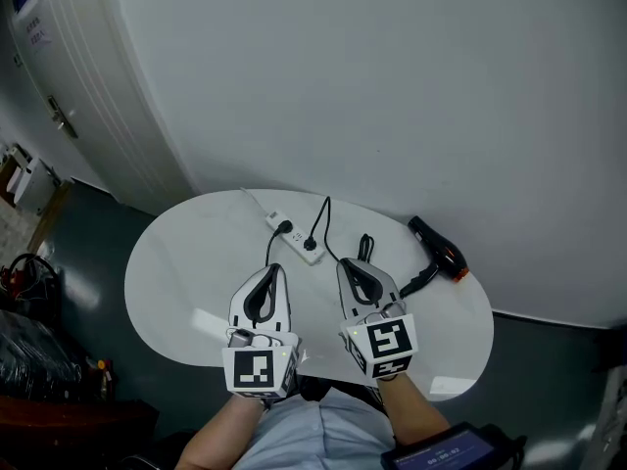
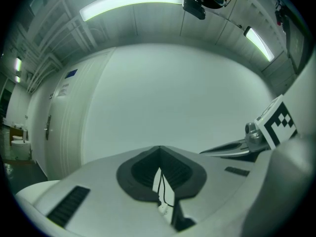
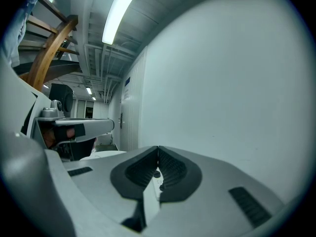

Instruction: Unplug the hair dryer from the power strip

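The hair dryer [image 1: 438,250] is black, power strip [image 1: 297,237] white.

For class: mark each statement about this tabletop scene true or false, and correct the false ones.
1. The hair dryer lies on the white table, at the right side in the head view. True.
2. The power strip is on the floor. False: it lies on the table, ahead of both claws.
3. Black plugs sit in the power strip. True.
4. The right claw grips the hair dryer's handle. False: its jaws are together on nothing, apart from the dryer.
5. The left claw is wide open. False: its jaws meet at the tips, with nothing held.
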The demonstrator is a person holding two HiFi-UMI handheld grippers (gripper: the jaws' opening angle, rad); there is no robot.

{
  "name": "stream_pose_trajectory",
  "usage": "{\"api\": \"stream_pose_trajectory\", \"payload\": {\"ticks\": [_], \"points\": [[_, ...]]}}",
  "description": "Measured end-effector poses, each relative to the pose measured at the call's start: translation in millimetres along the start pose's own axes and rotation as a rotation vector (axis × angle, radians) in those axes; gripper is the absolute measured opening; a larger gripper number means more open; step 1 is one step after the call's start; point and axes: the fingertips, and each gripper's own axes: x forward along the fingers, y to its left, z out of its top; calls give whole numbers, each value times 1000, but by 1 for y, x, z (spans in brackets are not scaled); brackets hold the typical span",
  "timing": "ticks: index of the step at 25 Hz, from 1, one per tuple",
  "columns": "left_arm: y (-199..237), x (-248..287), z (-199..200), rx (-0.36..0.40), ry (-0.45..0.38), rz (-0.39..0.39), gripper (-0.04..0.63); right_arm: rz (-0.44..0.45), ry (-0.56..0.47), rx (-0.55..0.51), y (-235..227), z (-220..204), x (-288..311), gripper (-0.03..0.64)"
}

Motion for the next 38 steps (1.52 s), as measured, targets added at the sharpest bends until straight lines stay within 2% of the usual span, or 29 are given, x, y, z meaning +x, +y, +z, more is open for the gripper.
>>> {"api": "stream_pose_trajectory", "payload": {"ticks": [4,9,13,16,19,21,25,29,34,38], "points": [[-6,9,2,-69,-2,14,-2,10,-1,4,-5,-1,5,2],[-7,20,3,-52,13,24,-2,35,6,17,-12,-1,17,2],[-5,30,0,-7,24,37,-2,59,12,27,-18,-5,27,2],[-5,35,0,-44,25,66,-2,79,18,33,-23,-9,36,2],[-1,39,-6,19,50,79,-2,105,16,37,-26,-8,42,2],[0,43,-6,35,52,89,-2,124,15,37,-28,-8,45,2],[-1,53,-1,-13,40,115,-2,144,26,43,-32,-14,52,2],[9,64,-11,18,44,97,-2,150,63,35,-32,-28,65,2],[19,85,-37,-45,79,79,-2,138,113,46,-36,-50,86,2],[27,94,-52,-36,105,43,-2,140,168,51,-31,-72,98,2]]}}
